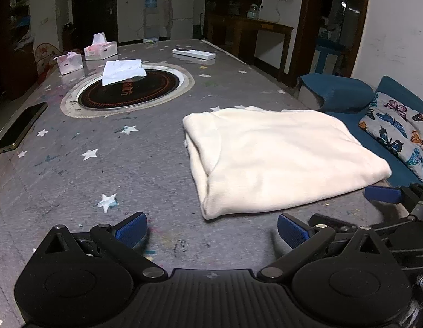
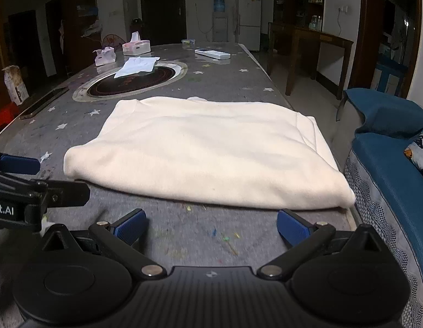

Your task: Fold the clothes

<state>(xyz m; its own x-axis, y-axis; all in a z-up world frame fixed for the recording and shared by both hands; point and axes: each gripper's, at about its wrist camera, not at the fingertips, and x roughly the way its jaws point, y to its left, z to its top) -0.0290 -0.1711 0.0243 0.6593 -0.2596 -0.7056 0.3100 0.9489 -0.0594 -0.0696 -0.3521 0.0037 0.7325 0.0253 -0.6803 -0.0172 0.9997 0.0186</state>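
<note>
**Folded cream garment on table, both tongs wide and empty**

From my left wrist view, the left gripper sits at bottom centre, blue ribbed pads spread wide, gripping nothing. The cream garment lies folded just above and right of it, not touching. From the right wrist view, the right gripper is equally wide apart and empty; the garment fills mid-frame directly beyond its fingertips, apart from them. Cloth looks soft, fleecy, thick, a rounded rectangle with bulky folded edges. Table covering is grey, woven-looking, star-printed, smudged. I see the left gripper at that frame's left edge.
</note>
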